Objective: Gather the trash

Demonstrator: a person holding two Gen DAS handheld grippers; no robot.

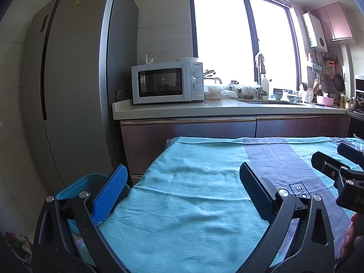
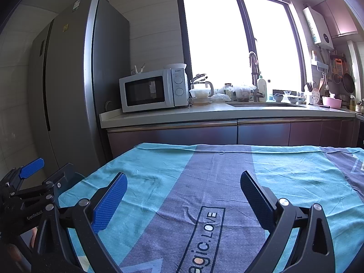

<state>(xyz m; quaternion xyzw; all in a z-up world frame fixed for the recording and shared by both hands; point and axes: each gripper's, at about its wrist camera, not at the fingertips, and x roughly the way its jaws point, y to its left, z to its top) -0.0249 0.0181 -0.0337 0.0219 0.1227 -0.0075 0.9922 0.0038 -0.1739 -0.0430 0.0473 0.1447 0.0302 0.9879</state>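
Note:
My left gripper stands open over the left part of a table under a teal and grey-blue cloth, nothing between its blue-padded fingers. A blue bin sits on the floor beside the table's left edge, partly hidden behind the left finger. Crumpled trash lies low at the far left, next to the bin. My right gripper is open too, above the cloth near the printed "magic.LOVE" words. No trash shows on the cloth. Each gripper appears at the edge of the other's view.
A tall grey fridge stands left of the table. Behind the table runs a counter with a white microwave, food containers, a sink and dishes under a bright window. Pans hang at the far right.

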